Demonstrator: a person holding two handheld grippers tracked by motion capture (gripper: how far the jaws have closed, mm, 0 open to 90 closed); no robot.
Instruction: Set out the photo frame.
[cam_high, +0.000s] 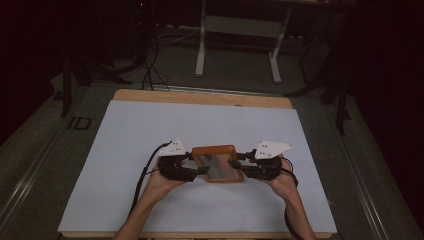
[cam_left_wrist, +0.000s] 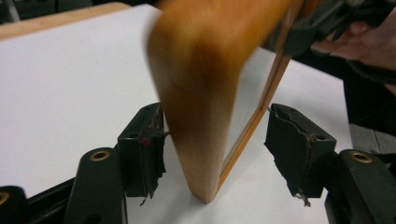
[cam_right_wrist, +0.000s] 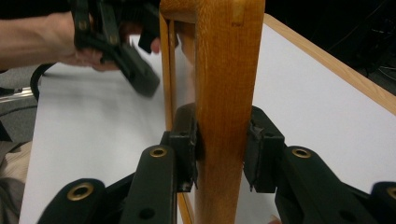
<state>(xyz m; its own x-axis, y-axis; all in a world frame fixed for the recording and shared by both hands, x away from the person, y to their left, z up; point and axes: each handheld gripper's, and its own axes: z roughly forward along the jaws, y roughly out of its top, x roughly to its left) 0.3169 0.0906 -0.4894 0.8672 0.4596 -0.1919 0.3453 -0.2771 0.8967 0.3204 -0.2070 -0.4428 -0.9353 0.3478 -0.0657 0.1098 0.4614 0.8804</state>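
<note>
While the right gripper (cam_right_wrist: 219, 149) clamps one side rail of the wooden frame (cam_high: 215, 163), both pads pressed flat against the wood in the right gripper view, the left gripper (cam_left_wrist: 215, 140) has its jaws spread apart around the opposite rail: its left pad sits just beside the wood, contact uncertain because of blur, and its right pad stands clear with white sheet visible in the gap. Left jaws not gripping. Frame sits near the front middle of the table (cam_high: 200, 97), on the white sheet (cam_high: 150, 130) that covers most of the tabletop, held between the two grippers in the high view, left gripper (cam_high: 196, 170) at its left edge and right gripper (cam_high: 239, 165) at its right. Frame is light orange-brown wood with rounded corners and a pane (cam_high: 217, 167) set inside; whether glass or mirror cannot be told. In the left gripper view the near corner of the frame points down at the sheet, frame tilted; whether the corner touches the sheet is unclear. Left hand (cam_high: 160, 185) and right hand (cam_high: 282, 182) come in from the near edge, each wrapped round its gripper body. A grey three-cornered plate (cam_high: 272, 148) tops the right gripper, a like one the left. Black cable (cam_high: 145, 175) trails from the left gripper toward the near edge. Pad facing on the left gripper looks frayed at its lower edges
</note>
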